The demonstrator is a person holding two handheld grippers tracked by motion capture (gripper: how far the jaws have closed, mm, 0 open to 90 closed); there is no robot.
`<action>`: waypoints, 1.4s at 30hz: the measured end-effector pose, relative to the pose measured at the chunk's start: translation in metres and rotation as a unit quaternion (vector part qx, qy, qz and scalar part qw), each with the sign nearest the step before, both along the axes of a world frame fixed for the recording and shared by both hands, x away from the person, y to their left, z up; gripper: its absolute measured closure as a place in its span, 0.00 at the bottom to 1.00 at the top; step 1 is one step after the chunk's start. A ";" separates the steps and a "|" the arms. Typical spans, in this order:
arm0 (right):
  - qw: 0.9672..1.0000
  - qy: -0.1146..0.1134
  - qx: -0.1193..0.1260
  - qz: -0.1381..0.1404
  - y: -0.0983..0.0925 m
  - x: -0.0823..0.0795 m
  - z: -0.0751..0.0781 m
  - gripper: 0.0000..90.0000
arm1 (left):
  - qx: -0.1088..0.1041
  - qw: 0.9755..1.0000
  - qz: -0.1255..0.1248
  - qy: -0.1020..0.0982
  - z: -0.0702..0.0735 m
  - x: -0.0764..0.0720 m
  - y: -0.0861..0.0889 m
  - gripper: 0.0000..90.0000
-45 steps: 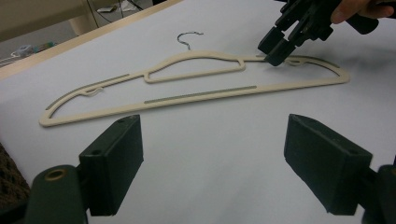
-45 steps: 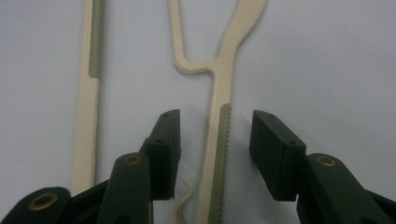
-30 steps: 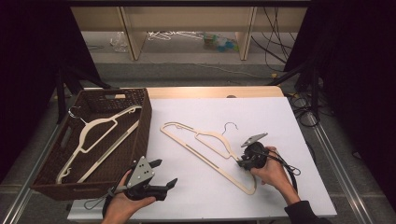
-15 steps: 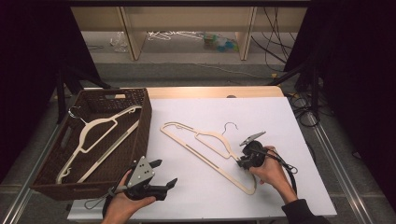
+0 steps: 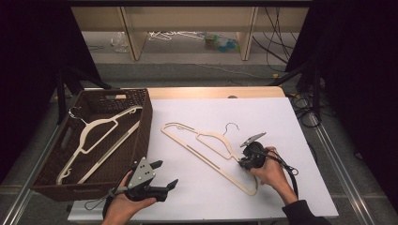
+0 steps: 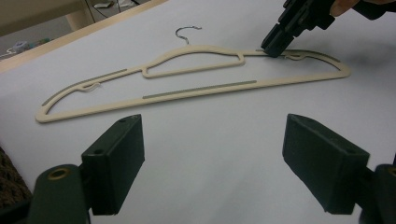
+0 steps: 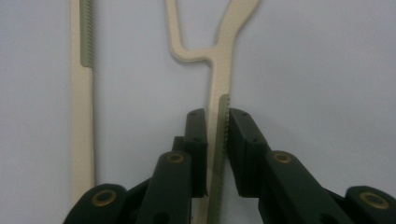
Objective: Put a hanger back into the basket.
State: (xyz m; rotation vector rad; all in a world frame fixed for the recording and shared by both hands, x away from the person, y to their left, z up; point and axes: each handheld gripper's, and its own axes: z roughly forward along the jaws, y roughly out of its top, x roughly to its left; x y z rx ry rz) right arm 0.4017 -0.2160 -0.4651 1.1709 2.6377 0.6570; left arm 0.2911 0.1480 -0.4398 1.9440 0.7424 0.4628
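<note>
A: Lying flat on the white tabletop (image 5: 300,140) is a cream hanger (image 5: 206,152), its metal hook (image 5: 231,126) pointing toward the far edge and its long bar running diagonally from the middle of the tabletop down toward the person's right hand (image 5: 271,171).

B: And the right gripper (image 5: 244,159)?

A: Its fingers (image 7: 196,140) are closed around one sloping shoulder of the hanger, at the ribbed grey grip strip (image 7: 223,135). In the right gripper view the strip runs straight up between the two black pads, which sit close on either side of it. Whether they press it fully I cannot tell; a thin gap shows on the right side.

B: Is the hanger lifted?

A: In the left gripper view it looks flat on the surface, with the right gripper's tip down on the arm.

B: The left gripper (image 5: 166,176)?

A: Held in the left hand (image 5: 124,206) near the front edge of the tabletop, just beside the basket's corner. Its fingers (image 6: 114,163) are spread wide and hold nothing, pointing toward the hanger, which is well apart from them.

B: What else is there?

A: A dark brown wicker basket (image 5: 51,178) sits on the left, with a second cream hanger (image 5: 96,136) lying inside it.
</note>
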 end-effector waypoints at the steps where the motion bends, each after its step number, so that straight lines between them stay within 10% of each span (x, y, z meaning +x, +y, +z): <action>1: 1.000 -0.002 -0.001 0.004 -0.001 0.000 0.000 0.88 | 0.001 1.000 -0.001 -0.001 0.000 0.000 0.000 0.23; 10: 1.000 -0.003 -0.010 0.017 -0.017 -0.012 0.010 0.88 | 0.005 1.000 0.000 0.000 0.000 0.007 -0.009 0.23; 21: 1.000 -0.008 -0.005 0.029 -0.027 -0.041 0.023 0.88 | 0.035 0.999 -0.031 0.010 -0.005 0.056 -0.062 0.25; 42: 0.999 -0.020 0.001 0.047 -0.040 -0.074 0.033 0.88 | 0.141 0.987 -0.079 0.024 -0.035 0.133 -0.137 0.29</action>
